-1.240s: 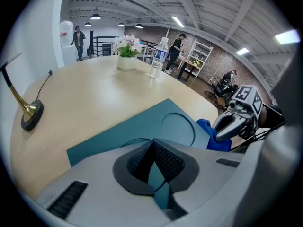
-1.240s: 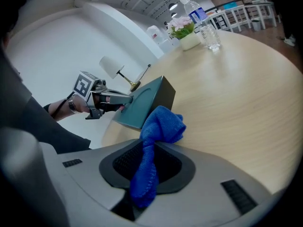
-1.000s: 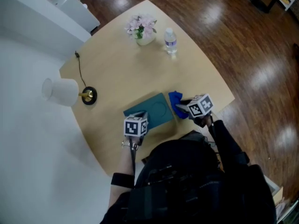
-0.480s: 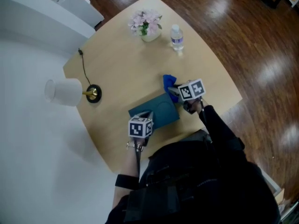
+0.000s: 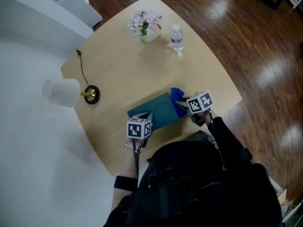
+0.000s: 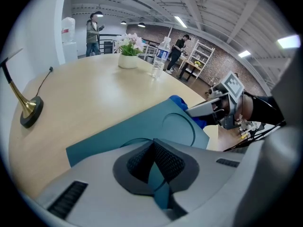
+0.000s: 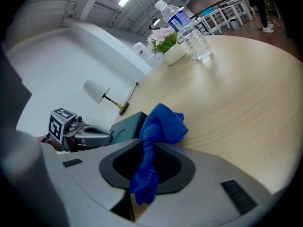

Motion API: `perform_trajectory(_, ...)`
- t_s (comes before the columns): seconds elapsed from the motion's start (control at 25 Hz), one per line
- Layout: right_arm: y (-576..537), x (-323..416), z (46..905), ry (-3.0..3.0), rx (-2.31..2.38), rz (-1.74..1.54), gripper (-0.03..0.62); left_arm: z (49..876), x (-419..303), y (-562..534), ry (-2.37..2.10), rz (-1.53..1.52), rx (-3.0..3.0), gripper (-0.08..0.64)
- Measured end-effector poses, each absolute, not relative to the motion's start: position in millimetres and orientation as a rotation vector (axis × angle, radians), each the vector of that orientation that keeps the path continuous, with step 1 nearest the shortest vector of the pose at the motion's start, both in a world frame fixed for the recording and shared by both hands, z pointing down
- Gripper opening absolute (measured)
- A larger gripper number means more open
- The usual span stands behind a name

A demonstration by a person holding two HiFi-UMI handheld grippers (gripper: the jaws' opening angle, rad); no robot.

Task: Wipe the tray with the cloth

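The teal tray [image 5: 156, 111] lies flat on the wooden table [image 5: 123, 65], close to the edge nearest the person. In the head view its long axis runs from lower left to upper right, so it stretches from one gripper toward the other.

The left gripper [image 5: 142, 119] is clenched on the tray's near left edge; in the left gripper view a sliver of teal rim sits pinched between the pads, which pins the tray down.

The right gripper [image 5: 184, 106] is clamped on the blue cloth [image 5: 177, 95]. A twisted tail of the cloth runs back between the jaws, and the bunched head stands out past the tips. That bunch sits at the tray's far right corner, just beside the rim. Whether it already touches the tray surface cannot be told from any view.

From the right gripper the open face of the tray lies to the left, with the left gripper at its far end. The right hand is therefore the one placed to wipe. The stroke probably calls for carrying the cloth leftward over the rim and along the long axis, stopping short of the clamped edge.
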State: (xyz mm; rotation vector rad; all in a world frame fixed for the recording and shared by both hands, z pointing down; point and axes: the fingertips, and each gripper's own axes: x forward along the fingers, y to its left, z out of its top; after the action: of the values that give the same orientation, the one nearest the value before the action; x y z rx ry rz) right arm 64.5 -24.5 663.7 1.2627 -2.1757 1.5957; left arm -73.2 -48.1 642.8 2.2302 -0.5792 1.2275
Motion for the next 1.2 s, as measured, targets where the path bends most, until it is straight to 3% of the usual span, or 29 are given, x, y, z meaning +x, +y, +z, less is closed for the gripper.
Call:
perform_trajectory(0.6, 74.7, 43.7, 641.1, -2.185, 0.987, 1.434, 0.081, 643.2, -72.7, -46.6, -0.591, 1.232, 2.274, 0.003)
perform_trajectory(0.92, -20.5, 72.0, 601.3, -2.172, 1.102, 1.063, 0.081, 619.8, -86.2, -37.0, -0.653, 1.156, 2.259, 0.003)
perform_trajectory(1.2, -104.0, 62.0, 598.8, -2.1, 1.007, 0.739, 0.081, 608.5, -181.0, -2.9, -0.837, 1.127, 2.112, 0.002)
